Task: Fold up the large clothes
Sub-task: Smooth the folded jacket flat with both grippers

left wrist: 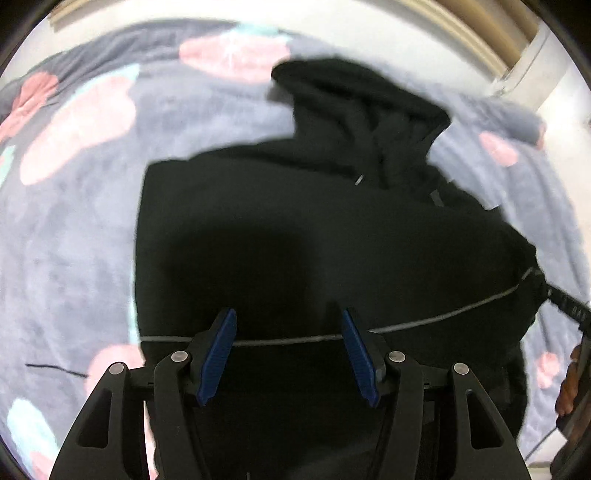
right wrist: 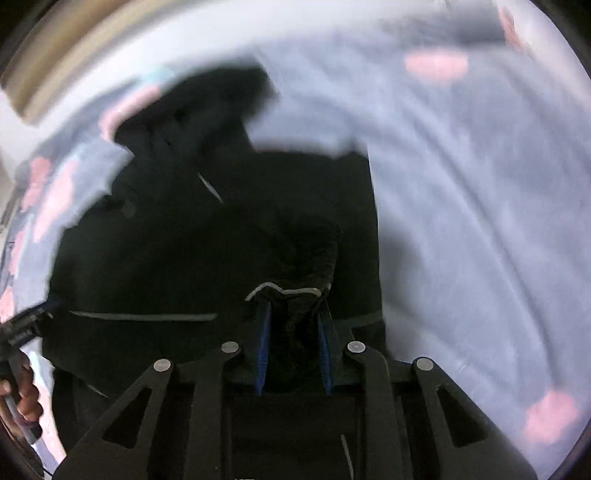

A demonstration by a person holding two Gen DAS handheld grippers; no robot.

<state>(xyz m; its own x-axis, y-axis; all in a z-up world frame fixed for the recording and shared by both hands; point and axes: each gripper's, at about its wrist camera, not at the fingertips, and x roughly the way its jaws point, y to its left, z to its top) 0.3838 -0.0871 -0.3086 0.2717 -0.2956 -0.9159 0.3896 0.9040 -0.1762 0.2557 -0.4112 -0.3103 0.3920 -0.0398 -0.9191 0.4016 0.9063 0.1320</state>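
Black hoodie (left wrist: 314, 229) fills mid-frame on the bed (left wrist: 74, 229), right tool (right wrist: 295, 350) pinching its bunched hem, left tool (left wrist: 288, 354) spread empty above it, so I'd grab the hem before lifting evenly.

Grey fleece blanket (left wrist: 85, 236) spread wide, filling most of both views; soft pile, shallow folds running diagonally at right wrist view's right side; pink blotch pattern (left wrist: 77, 129) scattered across blanket, some blotches edged in pale mint; thin dark thread (left wrist: 55, 369) lying on blanket at lower left of left wrist view; white wall (left wrist: 332, 14) beyond blanket's far edge; beige slatted strip (left wrist: 476, 33) running along wall at upper right; right wrist view blurred.
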